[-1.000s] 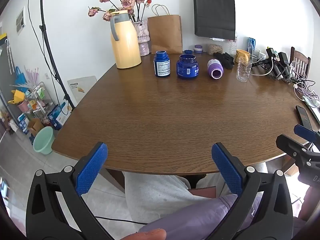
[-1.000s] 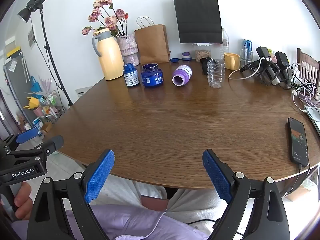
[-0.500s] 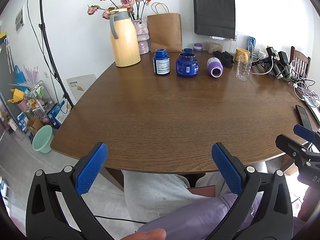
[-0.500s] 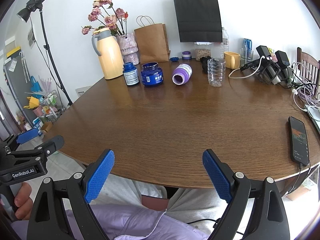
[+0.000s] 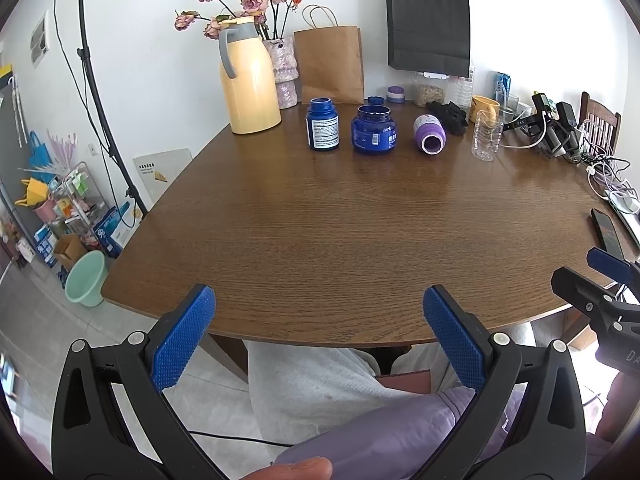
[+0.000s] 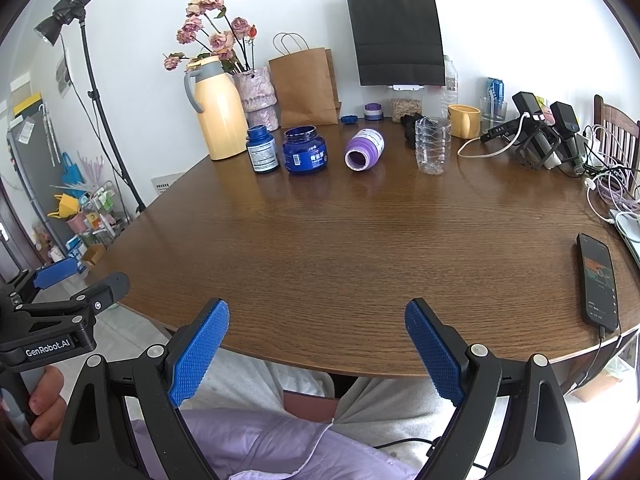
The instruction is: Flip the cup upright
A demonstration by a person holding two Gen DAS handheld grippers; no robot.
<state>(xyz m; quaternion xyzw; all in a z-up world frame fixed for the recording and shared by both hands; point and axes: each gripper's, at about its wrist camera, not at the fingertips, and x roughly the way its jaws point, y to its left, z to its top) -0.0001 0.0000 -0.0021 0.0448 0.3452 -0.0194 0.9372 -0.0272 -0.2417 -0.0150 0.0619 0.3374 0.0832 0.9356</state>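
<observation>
1. Left wrist view: Your left claw (image 5: pixel 318 336) is spread wide and holds nothing. It hangs over the near edge of the table (image 5: pixel 360 232). The purple cup (image 5: pixel 429 135) lies on its side far back on the table, at about 1 o'clock from this claw. Its open mouth faces you. It sits between the wide blue jar (image 5: pixel 374 129) at its 9 o'clock and the clear plastic cup (image 5: pixel 486 138) at its 3 o'clock, apart from both.

2. Same view: The cup looks like light, hard plastic, and it looks empty inside. I think it will lift easily, but it is round, so it may roll if you bump it. I would take hold across its round sides near the middle, not at the thin rim.

3. Right wrist view: Your right claw (image 6: pixel 316 354) is spread wide too, with nothing in it, near the table (image 6: pixel 360 248) edge. The purple cup (image 6: pixel 364 149) is at about 12 o'clock, well apart from the claw. Its mouth points toward you and a bit left, at about 7 o'clock.

4. Same view: The cup is purple with a pale label on its side and a dark hole at the mouth. It looks smooth, so it may slip; squeeze gently but firmly. The clear plastic cup (image 6: pixel 432 146) stands near its 3 o'clock, so watch you do not knock that.
</observation>
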